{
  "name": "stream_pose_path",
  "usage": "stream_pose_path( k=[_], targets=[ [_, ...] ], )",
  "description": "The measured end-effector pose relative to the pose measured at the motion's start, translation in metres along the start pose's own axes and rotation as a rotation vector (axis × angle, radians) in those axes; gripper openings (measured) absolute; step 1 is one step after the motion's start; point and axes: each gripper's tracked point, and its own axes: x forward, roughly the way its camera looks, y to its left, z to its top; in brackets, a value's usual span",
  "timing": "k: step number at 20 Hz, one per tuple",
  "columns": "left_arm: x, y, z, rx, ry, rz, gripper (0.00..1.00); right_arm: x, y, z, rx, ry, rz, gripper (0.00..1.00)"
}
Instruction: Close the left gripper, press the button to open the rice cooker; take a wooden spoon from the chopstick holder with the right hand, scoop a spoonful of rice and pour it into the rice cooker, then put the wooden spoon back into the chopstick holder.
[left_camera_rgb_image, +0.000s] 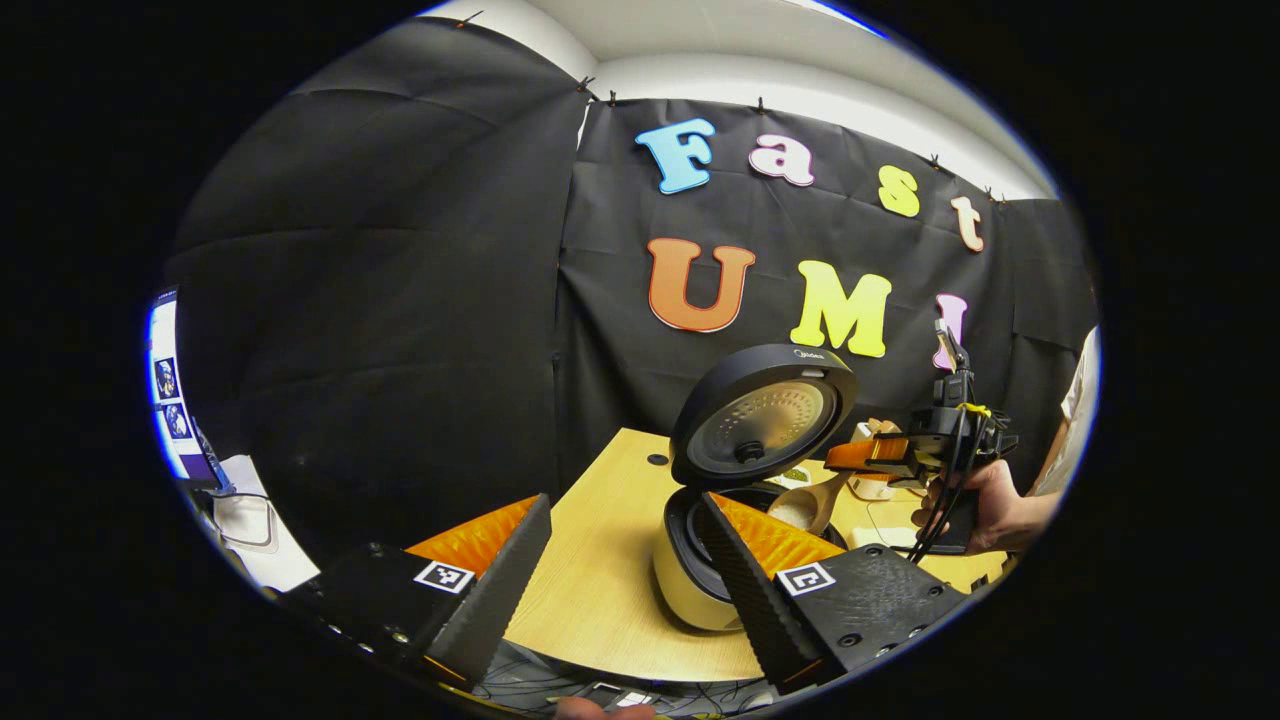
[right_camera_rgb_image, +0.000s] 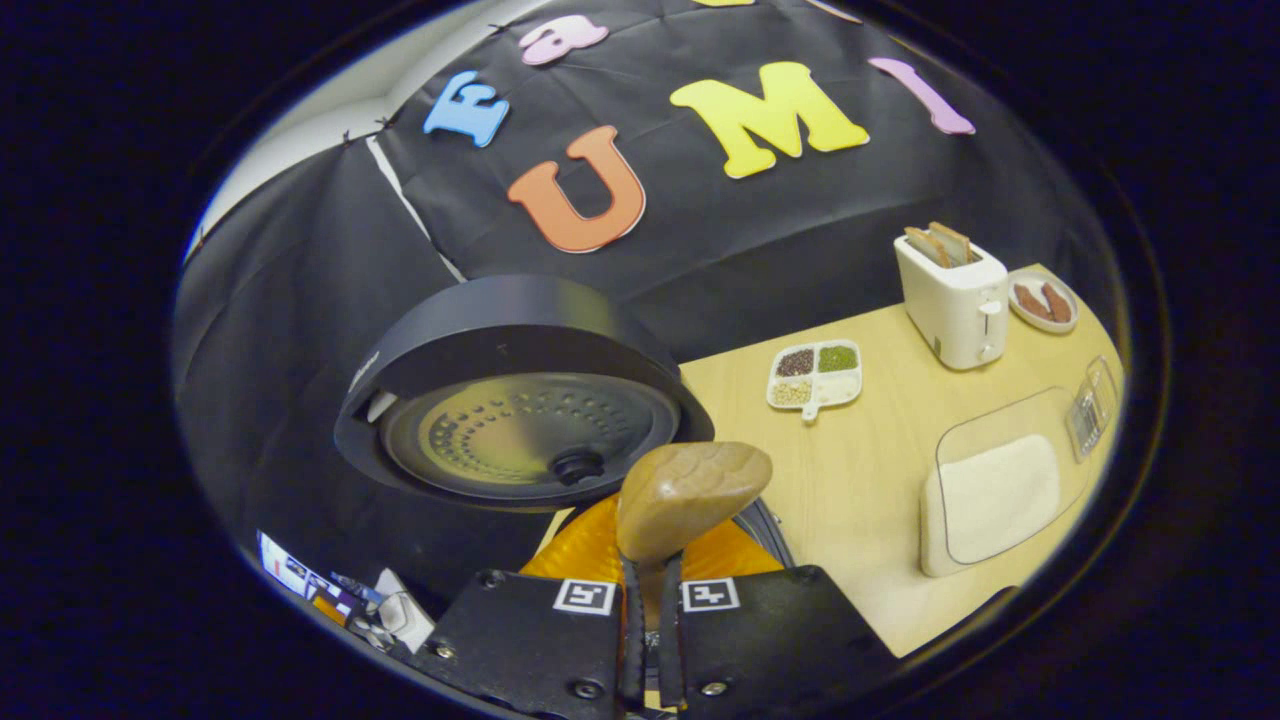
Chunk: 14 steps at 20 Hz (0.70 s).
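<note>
Wooden spoon (right_camera_rgb_image: 690, 495) sits pinched by its handle between the right gripper (right_camera_rgb_image: 648, 610) fingers, jaws pressed nearly together on it. Seen from the left gripper view, its bowl carries white rice just above the rice cooker (left_camera_rgb_image: 700, 570) pot, whose lid (left_camera_rgb_image: 762, 415) stands raised. The left gripper (left_camera_rgb_image: 625, 560) waits near the cooker's front, jaws spread and empty. By my judgement the pouring step is in hand; next, the spoon must tip over the pot, then go back to the chopstick holder.
</note>
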Motion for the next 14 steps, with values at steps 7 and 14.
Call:
stream_pose_path(
  k=[7,14],
  targets=[
    [-0.003,-0.007,-0.002,0.000,0.000,-0.010,0.95,-0.003,0.013,0.004,-0.215,-0.042,-0.034,0.11],
    [-0.009,-0.012,-0.002,-0.023,-0.002,-0.015,0.95,-0.004,0.039,0.001,-0.557,-0.111,-0.056,0.11]
  ],
)
